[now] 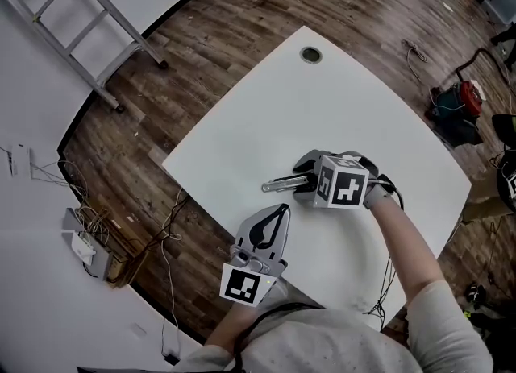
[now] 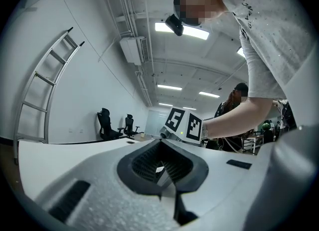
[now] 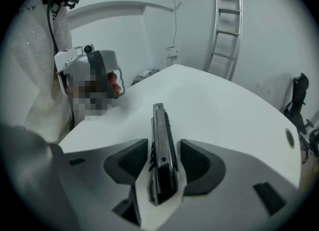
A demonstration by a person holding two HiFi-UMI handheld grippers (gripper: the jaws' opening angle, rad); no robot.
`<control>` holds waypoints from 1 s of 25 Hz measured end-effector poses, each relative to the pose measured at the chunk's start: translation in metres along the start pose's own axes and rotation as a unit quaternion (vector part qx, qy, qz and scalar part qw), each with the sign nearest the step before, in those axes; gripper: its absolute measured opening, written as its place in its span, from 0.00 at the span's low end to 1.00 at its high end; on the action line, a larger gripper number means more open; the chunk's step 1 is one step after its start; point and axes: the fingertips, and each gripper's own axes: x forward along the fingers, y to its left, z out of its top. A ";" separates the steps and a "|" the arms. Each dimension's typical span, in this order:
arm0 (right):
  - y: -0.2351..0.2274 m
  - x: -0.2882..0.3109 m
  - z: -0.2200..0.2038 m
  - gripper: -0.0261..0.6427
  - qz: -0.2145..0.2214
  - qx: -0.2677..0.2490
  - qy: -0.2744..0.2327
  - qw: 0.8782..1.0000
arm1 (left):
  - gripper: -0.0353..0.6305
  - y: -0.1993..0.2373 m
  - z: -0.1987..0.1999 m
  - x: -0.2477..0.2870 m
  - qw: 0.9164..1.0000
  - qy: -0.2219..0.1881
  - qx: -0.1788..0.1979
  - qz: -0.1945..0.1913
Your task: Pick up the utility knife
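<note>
Closed and empty, the left gripper (image 1: 279, 215) stands aside, while the right gripper (image 3: 164, 161) holds its parted jaws on either side of the utility knife (image 3: 159, 125), which lies lengthwise between them, not yet pressed.

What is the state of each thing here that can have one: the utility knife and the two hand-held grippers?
Utility knife: lying flat on the white table, not gripped.
Right hand-held gripper: jaws open, knife between them, pads clear of it.
Left hand-held gripper: jaws together, nothing held.

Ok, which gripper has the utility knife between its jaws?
The right gripper: its open jaws straddle the utility knife; the left gripper is shut and empty.
</note>
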 end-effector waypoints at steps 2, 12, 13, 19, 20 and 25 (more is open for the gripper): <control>0.001 0.001 0.002 0.31 0.008 -0.008 0.015 1.000 | 0.06 0.003 0.001 0.001 1.000 -0.001 -0.002 0.003; 0.000 0.002 0.007 0.26 0.021 -0.021 0.034 0.999 | 0.06 0.007 -0.003 0.007 1.000 -0.004 -0.010 0.007; 0.001 0.002 0.007 0.25 0.022 -0.020 0.033 0.999 | 0.06 0.006 -0.003 0.007 1.000 -0.004 -0.010 0.006; 0.001 0.001 0.009 0.24 0.010 0.004 0.044 0.999 | 0.06 0.006 0.001 0.005 1.000 -0.010 -0.011 0.012; 0.001 0.001 0.009 0.24 0.007 0.004 0.044 0.999 | 0.06 0.006 0.002 0.004 1.000 -0.010 -0.010 0.014; 0.005 -0.007 0.005 0.24 -0.012 0.034 0.023 0.999 | 0.06 0.008 0.001 -0.004 1.000 -0.005 -0.001 0.020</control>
